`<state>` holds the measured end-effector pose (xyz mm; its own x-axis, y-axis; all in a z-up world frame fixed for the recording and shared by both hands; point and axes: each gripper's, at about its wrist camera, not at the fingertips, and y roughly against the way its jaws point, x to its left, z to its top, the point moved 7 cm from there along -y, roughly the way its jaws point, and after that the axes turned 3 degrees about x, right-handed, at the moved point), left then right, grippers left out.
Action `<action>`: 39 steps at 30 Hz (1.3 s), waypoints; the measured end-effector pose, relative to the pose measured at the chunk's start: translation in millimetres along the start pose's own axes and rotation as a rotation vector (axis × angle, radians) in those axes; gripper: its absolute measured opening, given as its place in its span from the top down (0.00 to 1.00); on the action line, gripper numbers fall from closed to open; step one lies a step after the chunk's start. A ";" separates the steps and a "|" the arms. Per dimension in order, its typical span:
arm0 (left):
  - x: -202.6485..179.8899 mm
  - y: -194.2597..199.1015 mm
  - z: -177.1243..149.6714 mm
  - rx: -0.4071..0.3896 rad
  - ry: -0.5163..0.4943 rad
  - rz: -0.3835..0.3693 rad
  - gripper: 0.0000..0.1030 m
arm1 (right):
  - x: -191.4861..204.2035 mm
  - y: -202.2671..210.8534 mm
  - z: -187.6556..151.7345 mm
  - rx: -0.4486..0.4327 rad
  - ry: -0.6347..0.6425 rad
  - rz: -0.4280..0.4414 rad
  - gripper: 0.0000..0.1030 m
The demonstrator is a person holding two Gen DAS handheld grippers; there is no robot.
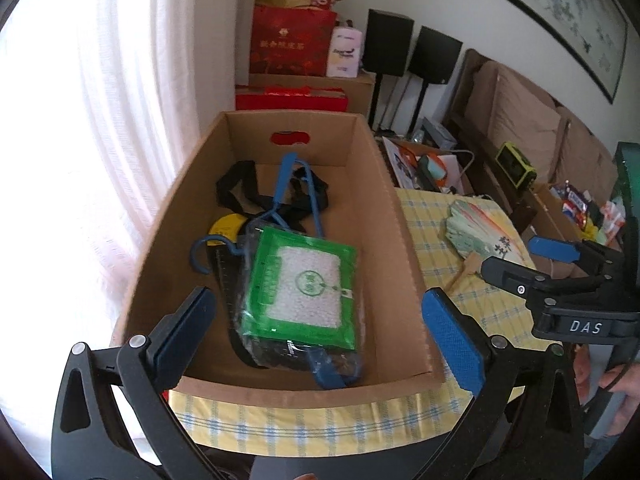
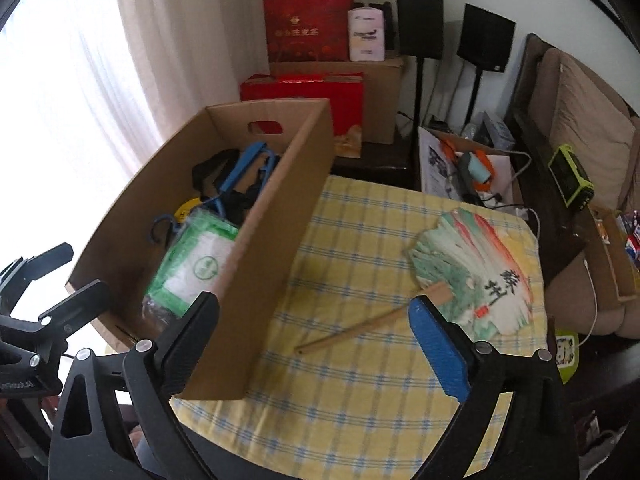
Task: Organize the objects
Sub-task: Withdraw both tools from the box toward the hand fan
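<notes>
Packet [image 1: 298,286] in box [image 1: 394,216]; fan [image 2: 476,268] right (on tablecloth [image 2: 360,392]).

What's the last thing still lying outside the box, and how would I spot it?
Find the open cardboard box on the yellow checked tablecloth. To its right, alone on the cloth, lies a paper hand fan. Its flat leaf, painted green and red with black characters, and thin wooden handle mark it out; everything else is inside the box.

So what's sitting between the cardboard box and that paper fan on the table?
Nothing: in the right wrist view only bare yellow checked tablecloth lies between the cardboard box and the paper fan.
</notes>
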<state>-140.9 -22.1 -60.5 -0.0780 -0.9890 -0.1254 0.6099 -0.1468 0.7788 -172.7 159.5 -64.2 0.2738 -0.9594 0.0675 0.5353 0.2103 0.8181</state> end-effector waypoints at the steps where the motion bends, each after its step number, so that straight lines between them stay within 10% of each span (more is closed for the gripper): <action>1: -3.6 -1.4 -0.7 0.006 -0.003 -0.007 0.00 | -3.4 1.8 -1.9 -0.002 -0.005 0.001 0.05; 39: -191.1 -77.5 -9.9 0.084 -0.232 -0.230 0.00 | -221.7 19.8 -72.3 -0.012 -0.436 -0.055 0.01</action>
<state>-165.4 178.4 -102.9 -0.3894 -0.9057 -0.1677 0.4891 -0.3576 0.7955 -165.1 389.9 -104.2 -0.1172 -0.9582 0.2611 0.5491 0.1565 0.8209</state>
